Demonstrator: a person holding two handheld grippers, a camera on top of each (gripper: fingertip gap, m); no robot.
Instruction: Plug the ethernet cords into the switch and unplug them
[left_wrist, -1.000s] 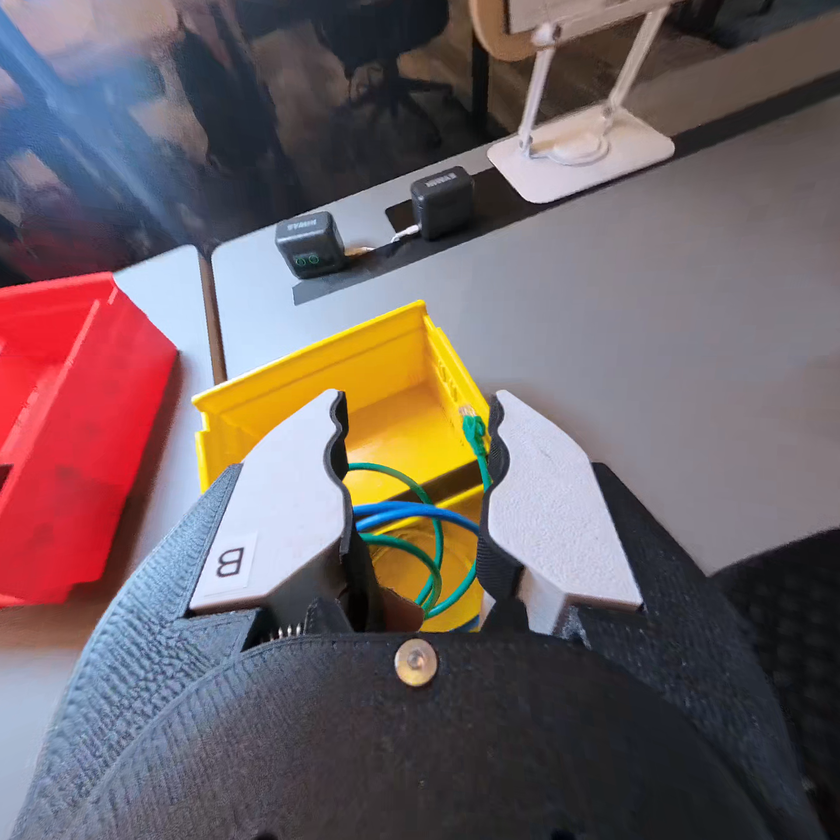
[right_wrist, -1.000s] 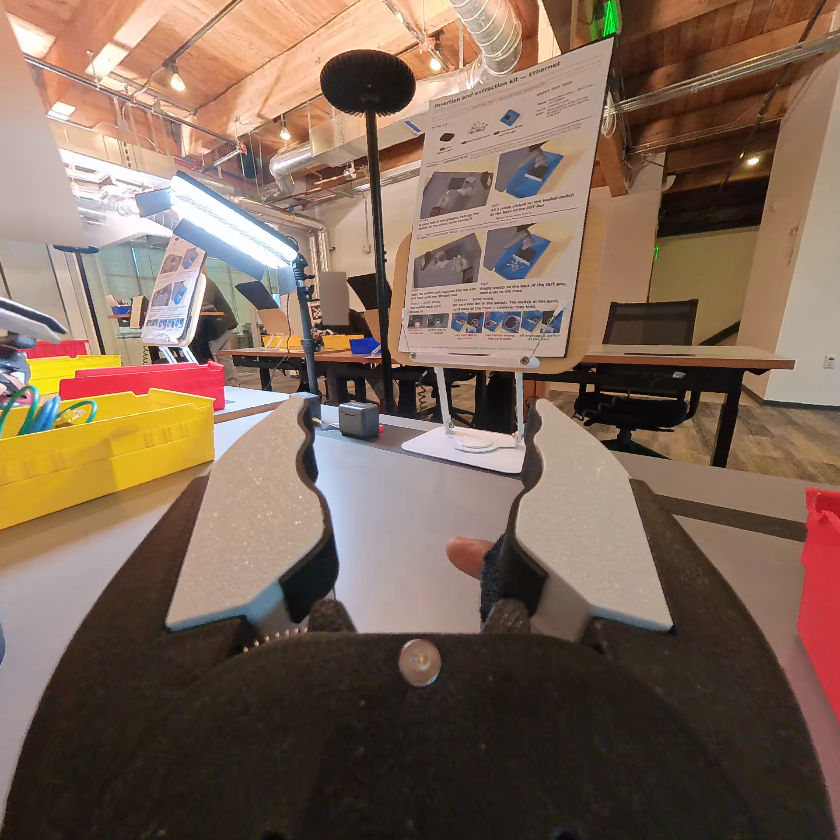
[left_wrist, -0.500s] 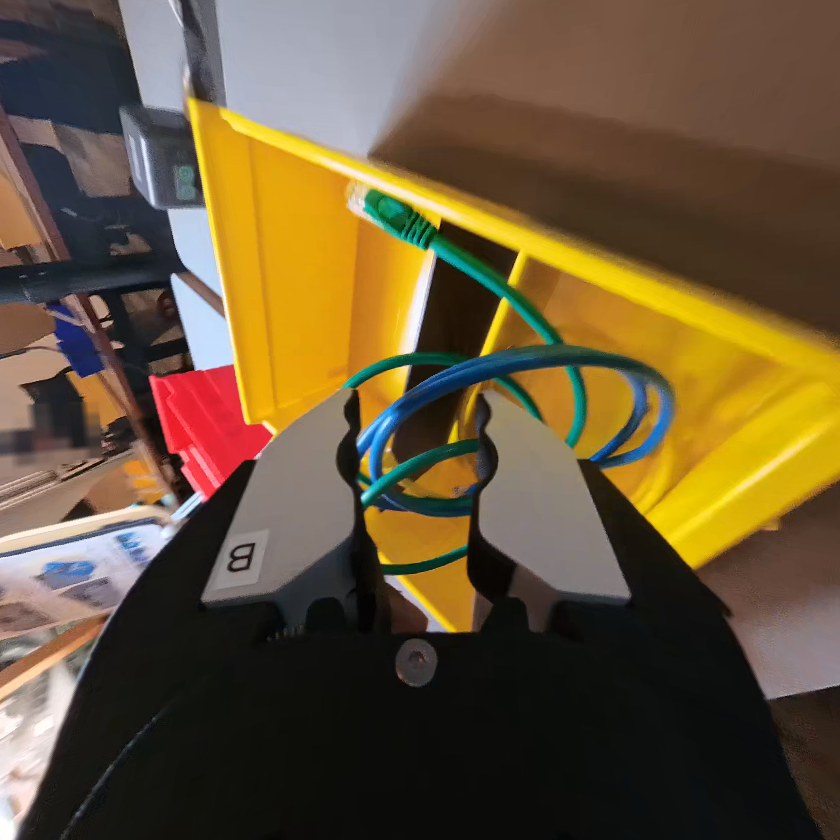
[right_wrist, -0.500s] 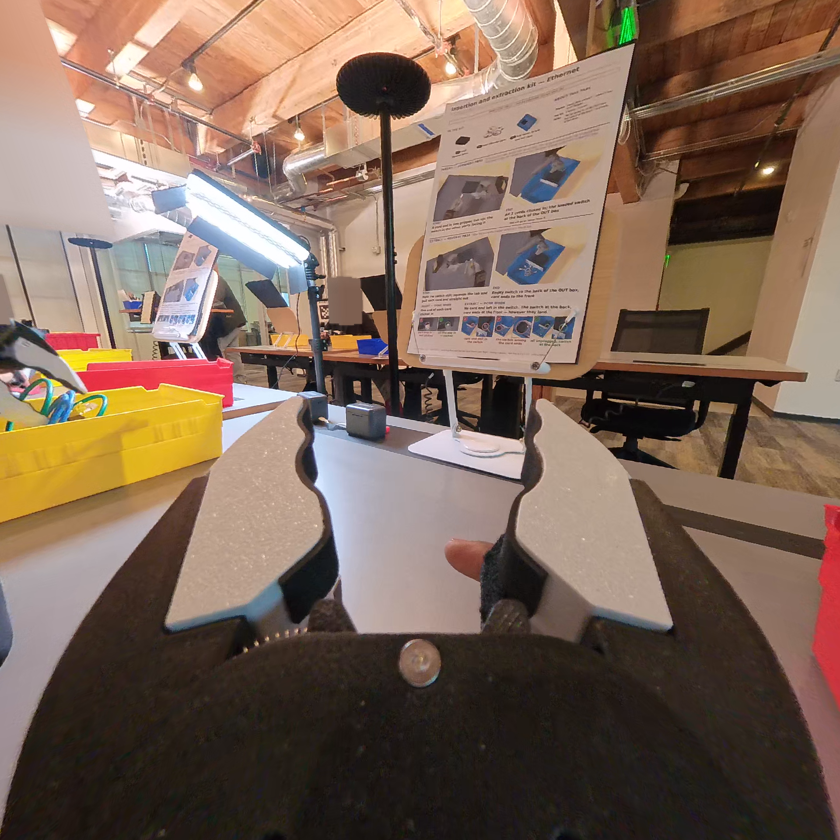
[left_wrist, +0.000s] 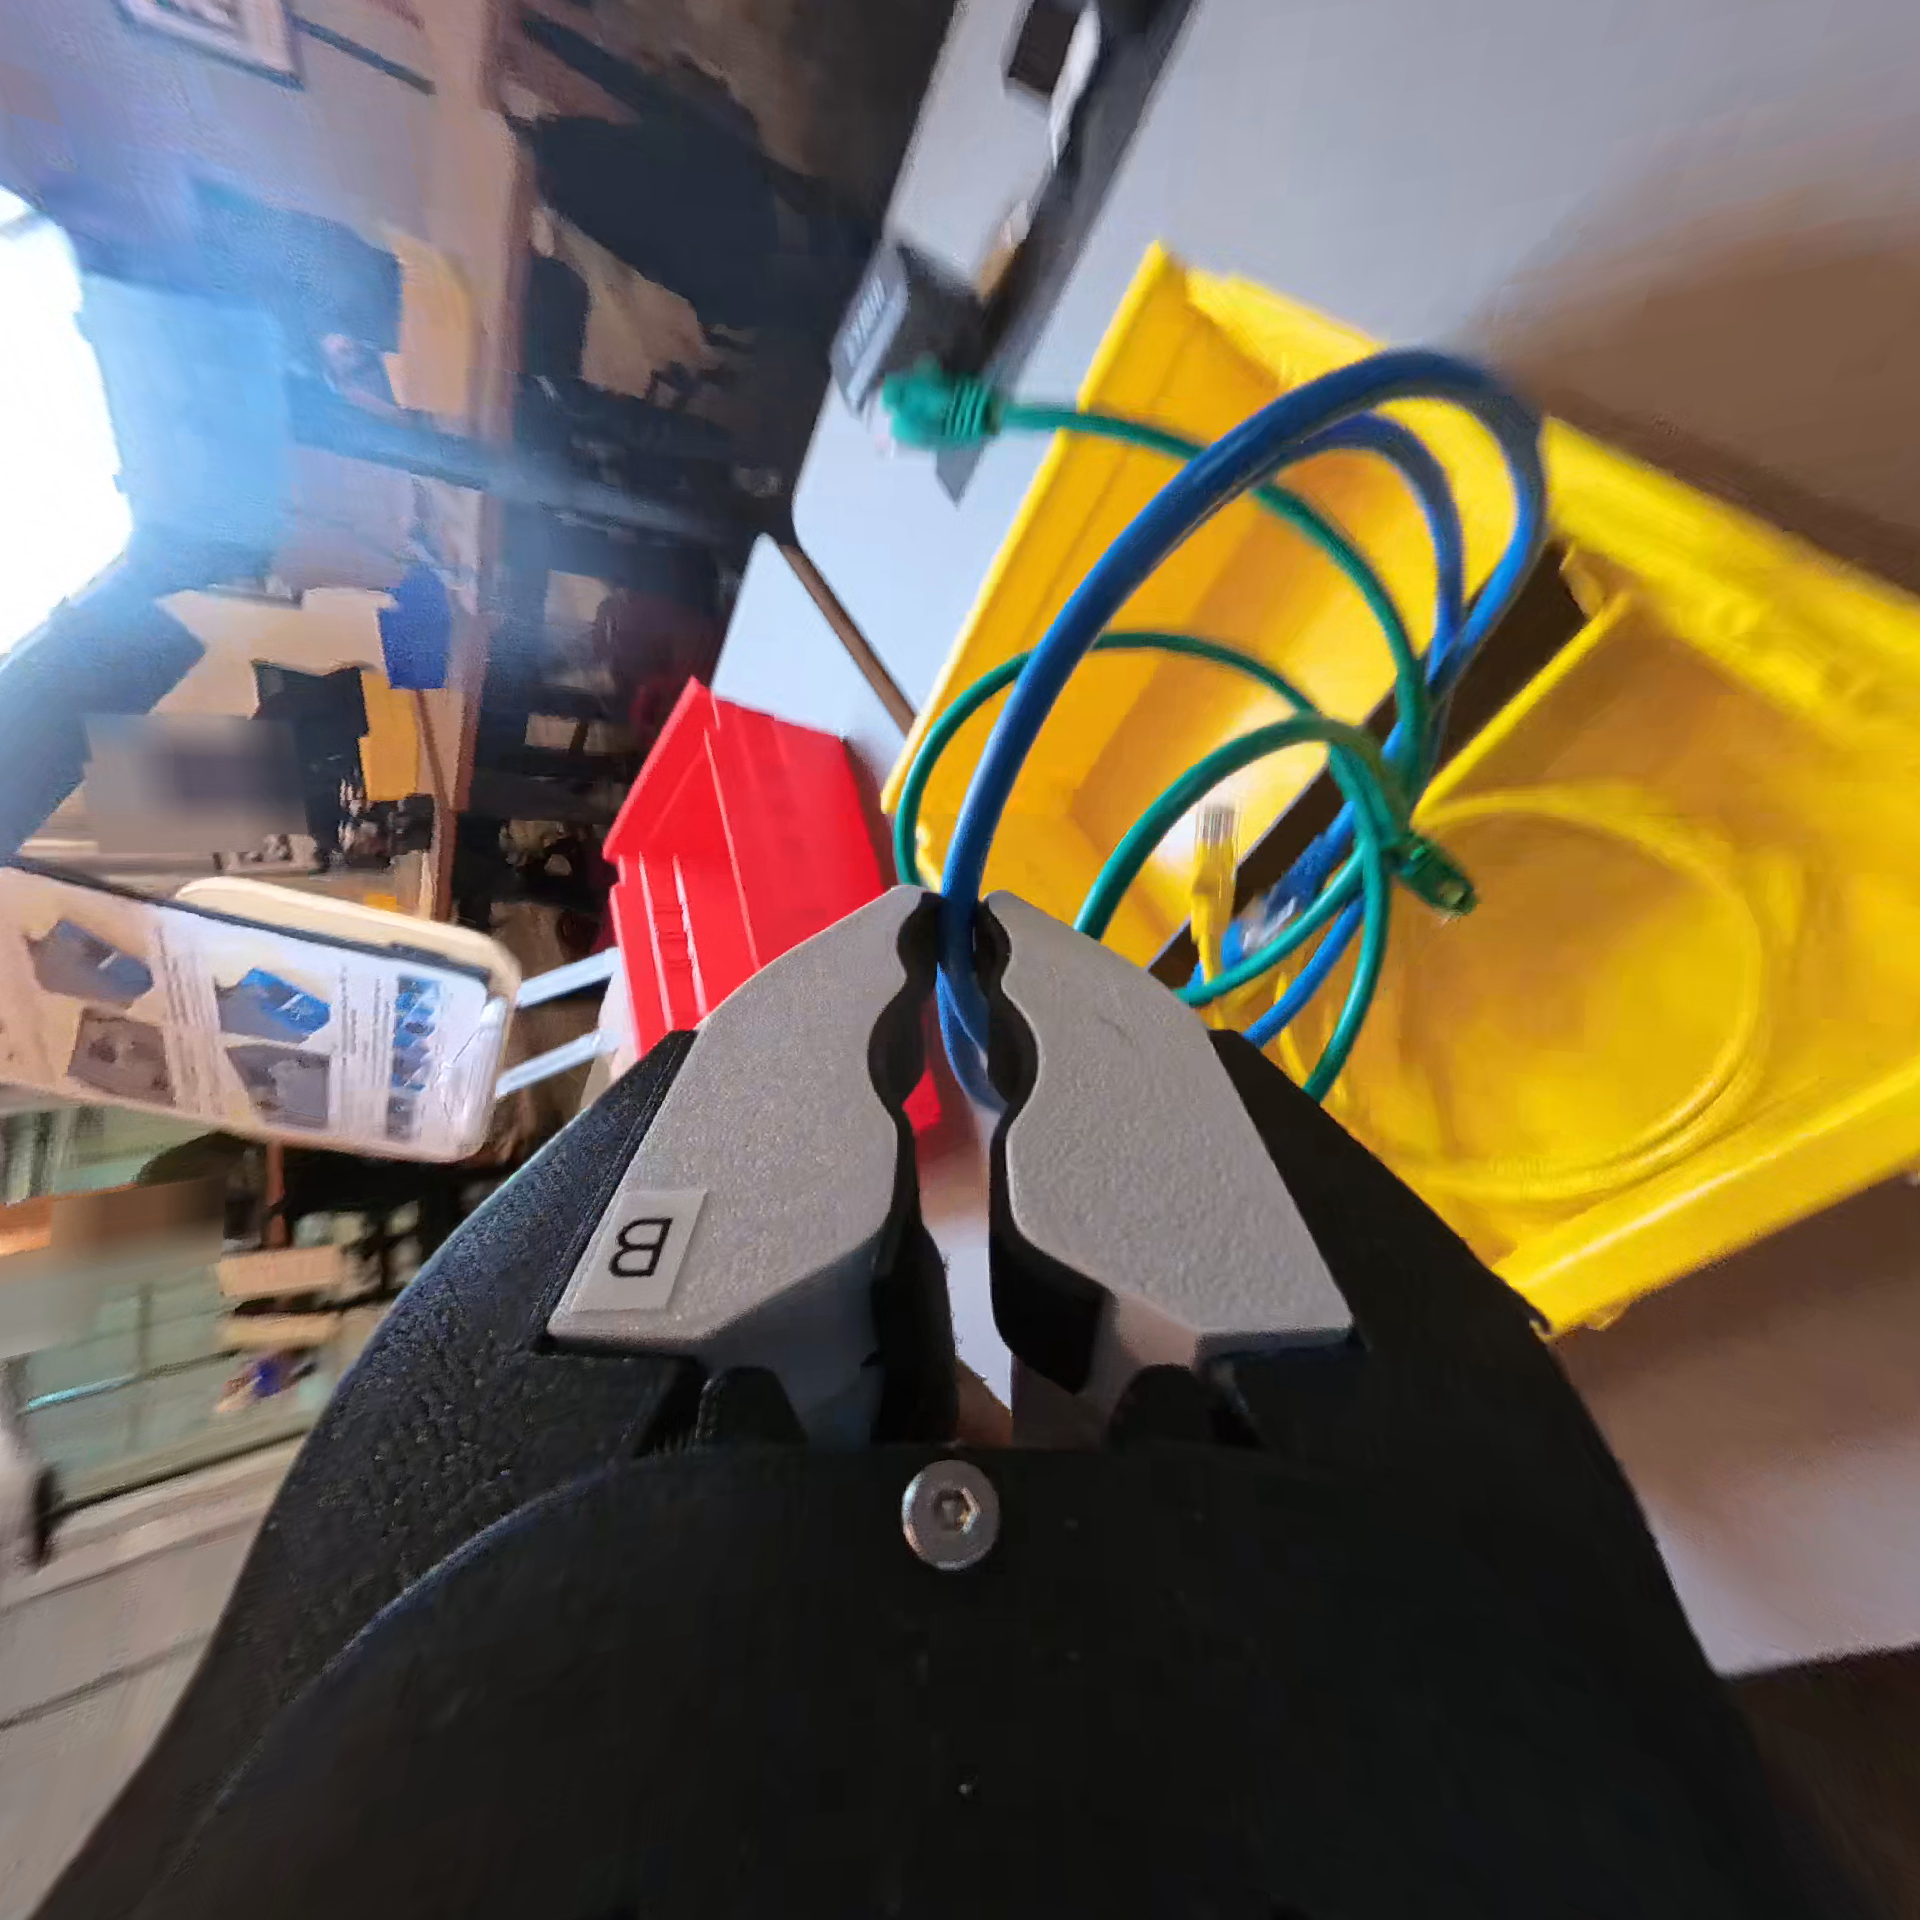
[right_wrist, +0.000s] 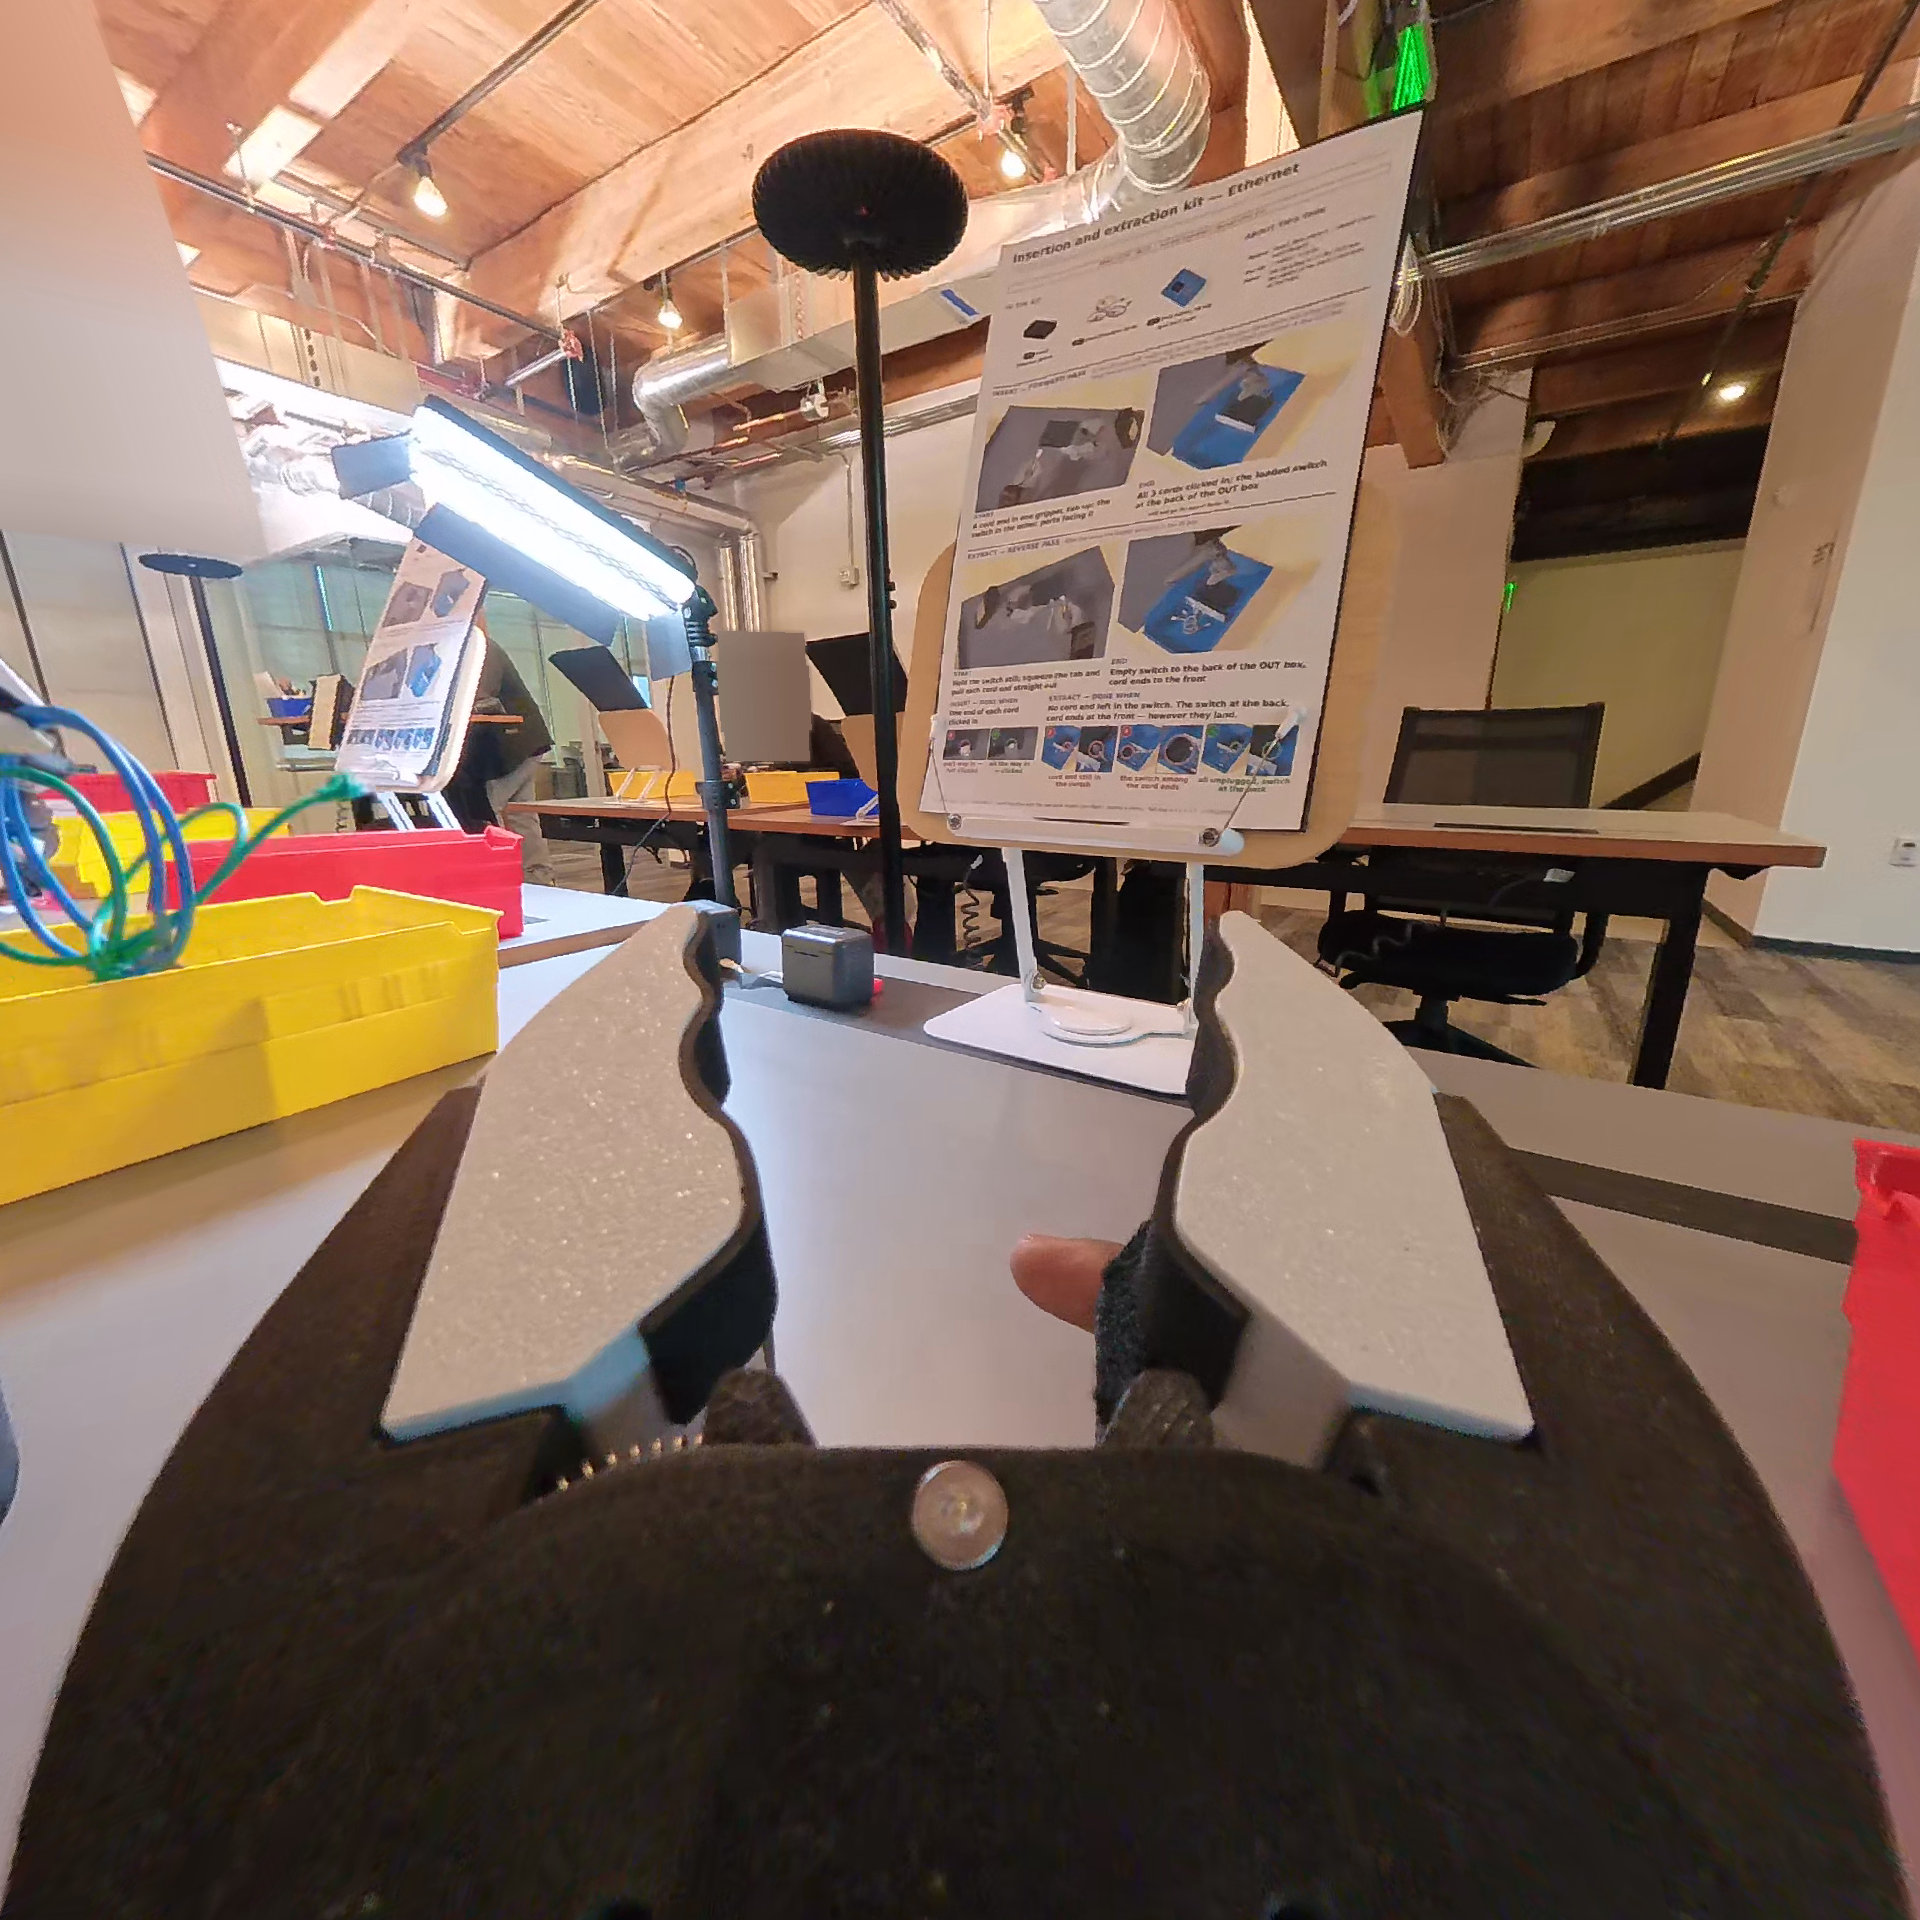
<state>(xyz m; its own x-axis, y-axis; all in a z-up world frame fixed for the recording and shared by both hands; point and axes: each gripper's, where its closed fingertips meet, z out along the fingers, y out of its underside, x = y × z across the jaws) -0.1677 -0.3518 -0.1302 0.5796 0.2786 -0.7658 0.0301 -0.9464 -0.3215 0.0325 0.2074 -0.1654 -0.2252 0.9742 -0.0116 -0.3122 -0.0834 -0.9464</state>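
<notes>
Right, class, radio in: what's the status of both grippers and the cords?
Left gripper shut on blue cord, lifted above yellow bin. Green cord tangled with it. Right gripper open, empty. No switch visible.

Both claws looked the same: grey wavy-edged fingers (left_wrist: 790, 1101) on a textured black body, silver screw (left_wrist: 949, 1514) dead centre. Left claw (left_wrist: 956, 914) had a lettered sticker (left_wrist: 639, 1247); right claw (right_wrist: 961, 997) didn't.

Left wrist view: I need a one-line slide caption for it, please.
Left gripper shut on the blue cord, lifting tangled blue and green cord loops over the yellow bin.
</notes>
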